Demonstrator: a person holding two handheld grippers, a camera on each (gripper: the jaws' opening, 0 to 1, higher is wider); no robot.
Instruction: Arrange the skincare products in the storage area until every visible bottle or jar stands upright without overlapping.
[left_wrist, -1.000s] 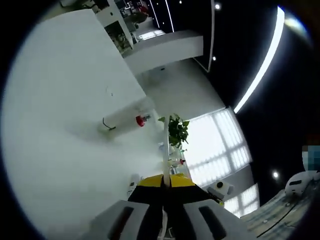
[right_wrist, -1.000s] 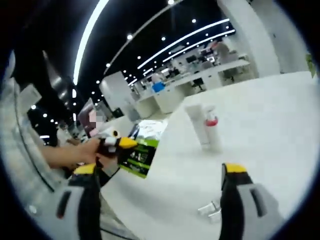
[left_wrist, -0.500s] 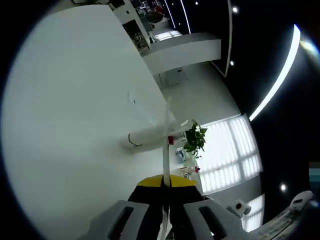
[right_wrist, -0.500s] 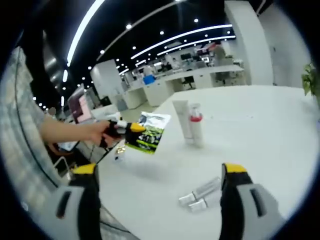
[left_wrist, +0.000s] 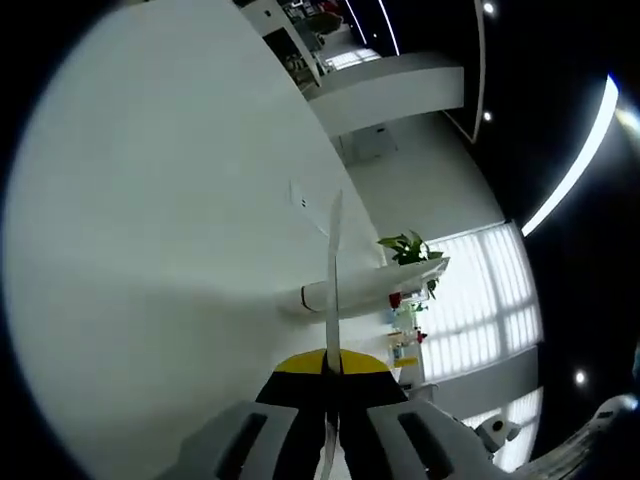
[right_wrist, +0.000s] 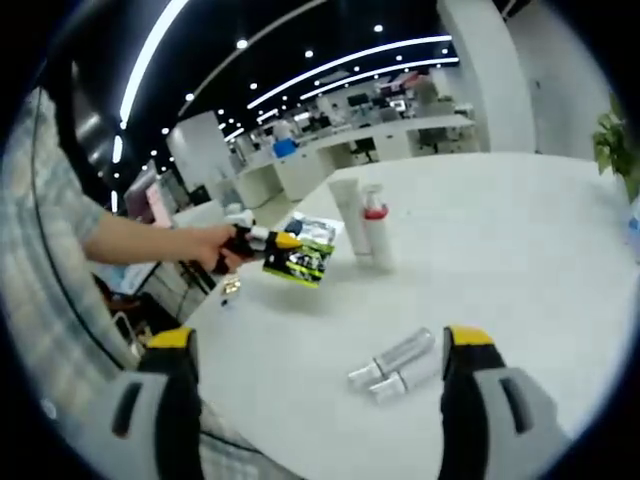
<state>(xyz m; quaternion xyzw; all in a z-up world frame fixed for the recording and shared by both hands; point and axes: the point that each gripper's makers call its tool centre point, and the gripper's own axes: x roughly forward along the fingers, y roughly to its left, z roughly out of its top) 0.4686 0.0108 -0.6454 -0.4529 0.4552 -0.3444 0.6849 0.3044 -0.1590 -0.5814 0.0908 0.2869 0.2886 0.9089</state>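
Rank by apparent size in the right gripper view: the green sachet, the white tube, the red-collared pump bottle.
1. Green sachet, though nearer the camera, so unsure.
2. White tube and red-collared pump bottle look alike; no ranking.

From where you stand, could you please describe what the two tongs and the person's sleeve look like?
Both tongs have pale grey bodies with dark slots and yellow-capped black tips. The right tongs stand wide apart; the left tongs meet in the middle. In the right gripper view, the left tongs' handle looks black, and the sleeve is a light checked fabric.

Grey gripper fingers carry yellow tips; the sleeve is checked.
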